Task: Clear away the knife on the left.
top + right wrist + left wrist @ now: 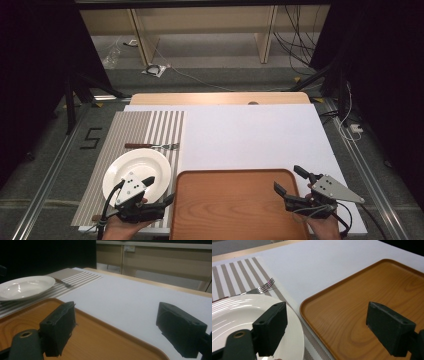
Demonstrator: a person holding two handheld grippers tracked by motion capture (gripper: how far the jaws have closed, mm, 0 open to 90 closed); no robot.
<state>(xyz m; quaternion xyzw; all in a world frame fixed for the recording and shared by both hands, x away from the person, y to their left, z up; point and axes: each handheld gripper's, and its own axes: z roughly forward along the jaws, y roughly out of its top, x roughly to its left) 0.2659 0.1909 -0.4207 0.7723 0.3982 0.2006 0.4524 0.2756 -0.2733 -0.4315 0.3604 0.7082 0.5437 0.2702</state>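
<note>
A white plate (136, 172) lies on a striped placemat (127, 135) at the table's left, with a fork (152, 146) just beyond it. A wooden tray (235, 202) sits at the front centre. My left gripper (159, 190) hovers open over the plate's near right edge, one jaw above the plate (234, 315), the other above the tray (352, 312). My right gripper (289, 179) stands open at the tray's right rim, one jaw over the tray (87, 340) and one over the white tabletop. Both hold nothing. The fork (260, 288) also lies behind the plate (23, 287).
A white board (250, 135) covers most of the table beyond the tray. Past the far edge are a wooden shelf frame (200, 30) and loose cables (295, 40) on the floor. Metal rails run along both sides of the table.
</note>
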